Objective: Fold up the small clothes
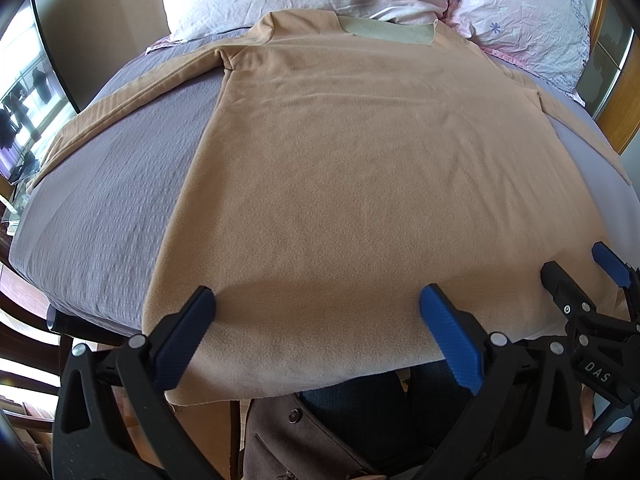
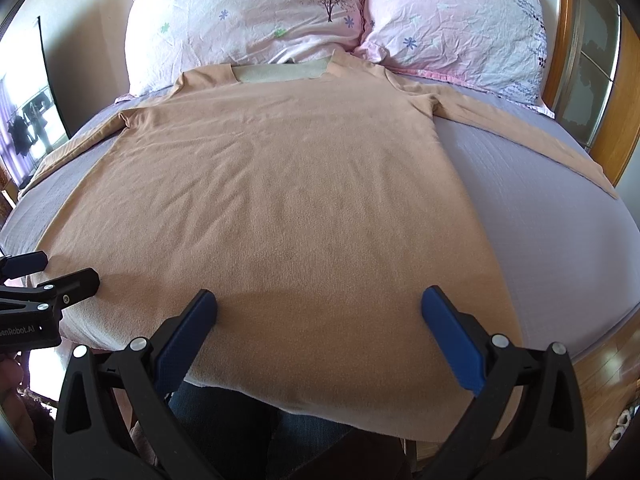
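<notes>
A tan long-sleeved fleece top (image 1: 340, 168) lies flat on the bed, collar toward the pillows and hem hanging over the near edge; it also shows in the right wrist view (image 2: 288, 200). Its sleeves spread out to both sides. My left gripper (image 1: 316, 300) is open above the hem's left part, holding nothing. My right gripper (image 2: 318, 300) is open above the hem's right part, holding nothing. The right gripper shows at the right in the left wrist view (image 1: 576, 276). The left gripper shows at the left in the right wrist view (image 2: 56, 272).
A grey-lilac bedspread (image 1: 104, 208) covers the bed (image 2: 560, 216). Two pink floral pillows (image 2: 248, 20) (image 2: 460, 24) lie at the head. A wooden headboard (image 2: 560, 60) stands at right. A window (image 1: 20, 104) is at left. The person's legs (image 1: 360, 412) are below the hem.
</notes>
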